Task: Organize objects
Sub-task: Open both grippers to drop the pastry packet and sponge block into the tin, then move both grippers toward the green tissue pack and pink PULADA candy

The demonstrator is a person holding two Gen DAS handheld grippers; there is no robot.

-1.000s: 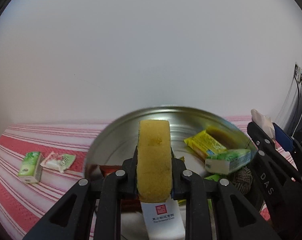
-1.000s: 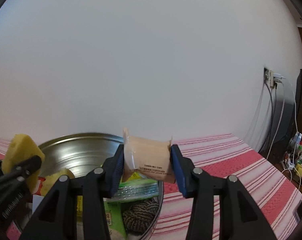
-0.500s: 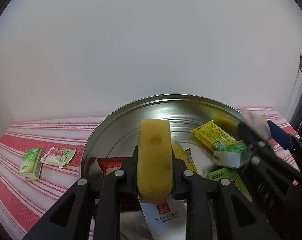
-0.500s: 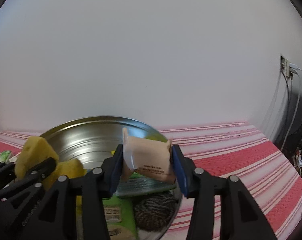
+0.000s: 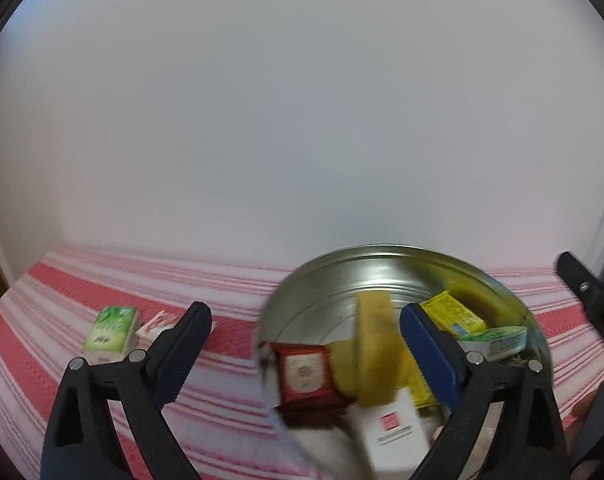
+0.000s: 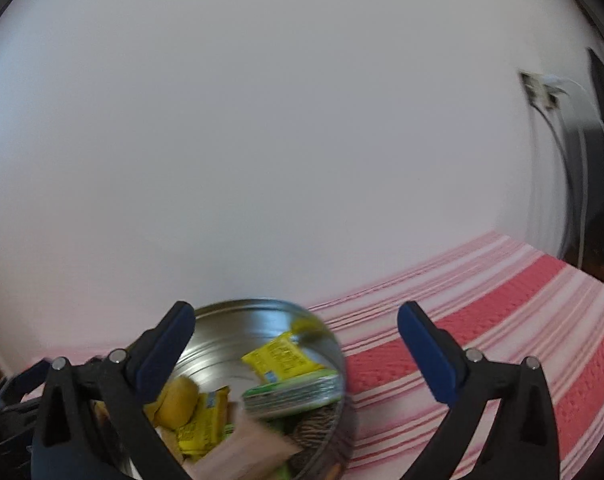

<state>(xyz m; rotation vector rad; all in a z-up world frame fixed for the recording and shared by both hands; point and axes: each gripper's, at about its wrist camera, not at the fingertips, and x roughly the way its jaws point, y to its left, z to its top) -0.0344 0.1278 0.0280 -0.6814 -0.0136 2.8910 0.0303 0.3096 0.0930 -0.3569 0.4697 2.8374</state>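
Both grippers spread wide, nothing held: left gripper [image 5: 304,326], right gripper [image 6: 296,326]. Yellow sponge [image 5: 374,354] blurred, inside metal bowl [image 5: 382,254] among red packet [image 5: 306,372], yellow packet [image 5: 452,312], white box [image 5: 390,434]. Pale pink packet [image 6: 242,452] blurred, in bowl too, by bowl's near rim. Green tissue pack [image 5: 110,330] & small sachet [image 5: 156,322] left on striped cloth [image 5: 230,380], well apart from bowl.

You're in a home room.
You face a plain white wall [image 6: 262,140], a red-and-white striped cloth [image 6: 502,320] on the counter, and a wall socket [image 6: 536,88] with plugged-in cables.
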